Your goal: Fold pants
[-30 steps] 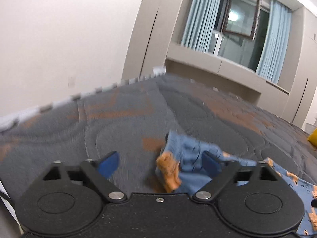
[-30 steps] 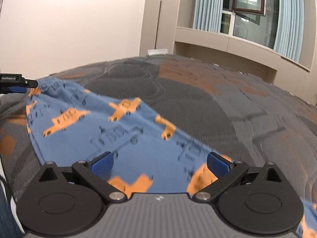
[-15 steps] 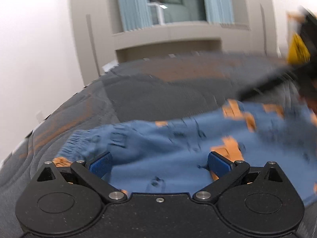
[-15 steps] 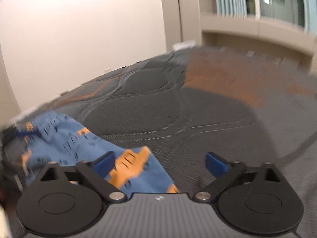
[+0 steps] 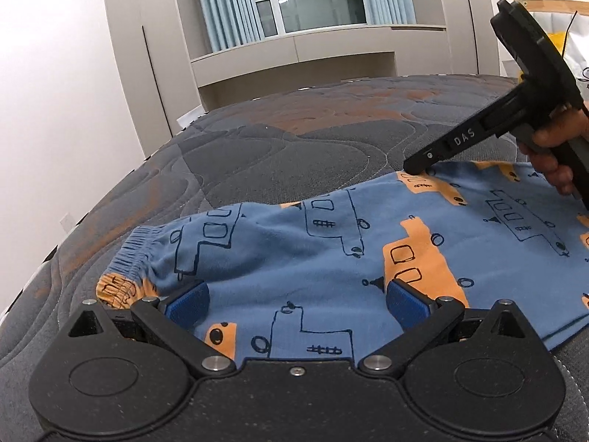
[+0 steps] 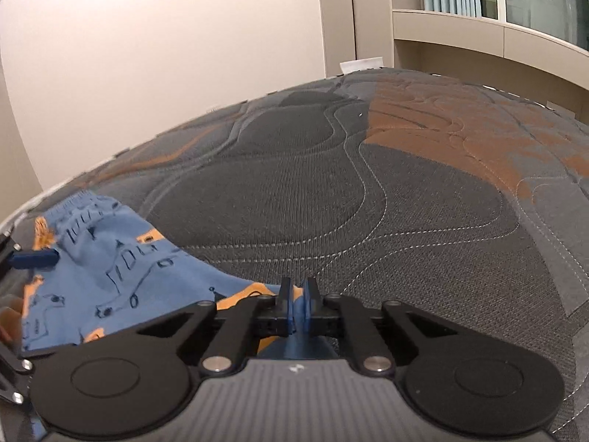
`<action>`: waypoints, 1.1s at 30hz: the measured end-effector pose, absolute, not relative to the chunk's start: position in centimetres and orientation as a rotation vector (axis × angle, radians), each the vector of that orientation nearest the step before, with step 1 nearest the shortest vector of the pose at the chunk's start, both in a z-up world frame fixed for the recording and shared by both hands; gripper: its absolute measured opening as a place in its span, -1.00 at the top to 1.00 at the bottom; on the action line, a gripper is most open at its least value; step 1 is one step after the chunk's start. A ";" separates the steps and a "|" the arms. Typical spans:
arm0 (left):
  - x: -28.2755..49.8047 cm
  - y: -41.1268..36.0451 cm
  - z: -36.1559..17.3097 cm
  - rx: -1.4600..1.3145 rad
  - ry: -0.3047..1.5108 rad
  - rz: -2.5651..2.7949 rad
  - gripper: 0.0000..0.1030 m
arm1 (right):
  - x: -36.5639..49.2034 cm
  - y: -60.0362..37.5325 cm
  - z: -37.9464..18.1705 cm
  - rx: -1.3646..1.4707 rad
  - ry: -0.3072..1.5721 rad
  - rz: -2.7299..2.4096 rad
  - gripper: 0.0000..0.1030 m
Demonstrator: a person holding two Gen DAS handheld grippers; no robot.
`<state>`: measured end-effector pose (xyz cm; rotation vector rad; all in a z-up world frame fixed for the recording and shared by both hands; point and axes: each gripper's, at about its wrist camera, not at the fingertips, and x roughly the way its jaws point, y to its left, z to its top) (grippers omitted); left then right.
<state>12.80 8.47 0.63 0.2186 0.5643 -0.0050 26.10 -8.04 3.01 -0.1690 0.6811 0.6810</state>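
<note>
Blue pants [image 5: 331, 243] with orange truck prints lie spread on the quilted mattress [image 5: 294, 140], elastic waistband at the left. My left gripper [image 5: 296, 300] stands open low over the cloth near the waistband, with fabric between its fingers but not pinched. My right gripper [image 5: 418, 167], held by a hand [image 5: 552, 147], has its tip on the far edge of the pants. In the right wrist view its jaws [image 6: 296, 294] are closing, nearly together, on a fold of the pants [image 6: 110, 276]. One blue pad of the left gripper [image 6: 33, 259] shows at the far left.
The grey and orange mattress [image 6: 368, 202] stretches far beyond the pants. A plain wall is at the left, with a curtained window [image 5: 294, 3] and a ledge behind the bed. White and yellow items [image 5: 574, 48] sit at the back right.
My right gripper's jaws went from wide open to nearly together on the pants' far edge. My left gripper rolled and shifted from the bunched waistband to over the spread cloth.
</note>
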 end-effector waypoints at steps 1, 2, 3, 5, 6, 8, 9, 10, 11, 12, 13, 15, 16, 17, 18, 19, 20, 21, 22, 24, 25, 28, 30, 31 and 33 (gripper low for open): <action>12.8 8.4 0.8 0.219 0.565 -0.003 -0.99 | 25.9 -7.8 3.0 -0.173 0.675 0.676 0.79; 12.8 8.3 0.9 0.217 0.565 -0.002 -0.99 | 25.7 -8.0 3.1 -0.168 0.667 0.666 0.49; 12.7 8.3 1.0 0.213 0.566 0.000 -0.99 | 25.4 -8.5 3.5 -0.157 0.658 0.648 0.10; 12.4 8.0 1.4 0.204 0.559 0.001 -0.99 | 24.2 -9.5 4.2 -0.150 0.630 0.630 -0.12; 12.2 7.7 1.5 0.202 0.551 -0.005 -0.99 | 23.0 -10.2 4.7 -0.160 0.606 0.629 -0.21; 11.7 7.0 1.9 0.200 0.534 -0.022 -0.99 | 20.7 -11.5 5.2 -0.190 0.575 0.605 -0.53; 11.4 6.6 2.1 0.199 0.525 -0.032 -0.99 | 19.4 -12.0 5.4 -0.206 0.563 0.587 -0.71; 11.2 6.2 2.1 0.200 0.521 -0.043 -0.99 | 17.9 -12.7 5.4 -0.223 0.550 0.568 -0.76; 11.0 5.7 2.1 0.200 0.520 -0.057 -0.99 | 16.2 -13.4 5.2 -0.240 0.539 0.553 -0.83; 10.9 5.2 2.0 0.200 0.524 -0.072 -0.99 | 14.8 -14.0 5.0 -0.254 0.538 0.537 -0.89; 10.8 4.7 1.8 0.202 0.530 -0.082 -0.99 | 13.6 -14.3 4.7 -0.266 0.540 0.518 -0.91; 10.8 3.8 1.3 0.212 0.552 -0.092 -0.99 | 11.2 -15.2 3.7 -0.296 0.542 0.455 -0.99; 10.7 3.5 1.0 0.215 0.552 -0.084 -0.99 | 10.2 -15.6 3.1 -0.317 0.548 0.419 -0.99; 10.6 3.3 0.9 0.217 0.546 -0.072 -0.99 | 9.5 -16.0 2.5 -0.340 0.560 0.382 -0.99; 10.5 3.2 0.9 0.219 0.546 -0.064 -0.99 | 8.9 -16.3 1.8 -0.359 0.572 0.346 -0.99; 10.4 3.2 0.9 0.217 0.551 -0.058 -0.99 | 8.2 -17.0 1.6 -0.343 0.562 0.327 -0.99; 10.4 3.3 1.0 0.210 0.556 -0.052 -0.99 | 7.9 -17.7 1.7 -0.310 0.564 0.320 -0.99; 10.4 3.3 1.1 0.203 0.563 -0.045 -0.99 | 7.5 -18.6 2.1 -0.268 0.566 0.308 -0.99; 10.4 3.2 1.3 0.200 0.567 -0.038 -0.99 | 7.2 -19.3 2.4 -0.247 0.560 0.288 -0.99; 10.2 2.6 1.8 0.197 0.561 -0.043 -0.99 | 5.9 -20.9 2.9 -0.213 0.522 0.217 -0.99; 10.2 2.1 2.0 0.196 0.554 -0.056 -0.99 | 5.1 -22.0 3.1 -0.187 0.502 0.189 -1.00; 10.7 -0.2 2.5 0.210 0.537 -0.098 -0.99 | 2.4 -26.1 3.2 -0.054 0.461 0.120 -1.00; 11.3 -2.2 2.7 0.221 0.528 -0.138 -0.99 | 0.4 -29.1 3.1 0.021 0.443 0.051 -1.00; 11.7 -3.5 2.8 0.227 0.522 -0.163 -0.99 | -0.6 -30.4 3.0 0.049 0.437 0.007 -1.00; 12.4 -6.0 3.0 0.239 0.509 -0.218 -0.99 | -2.5 -33.0 2.8 0.092 0.414 -0.070 -1.00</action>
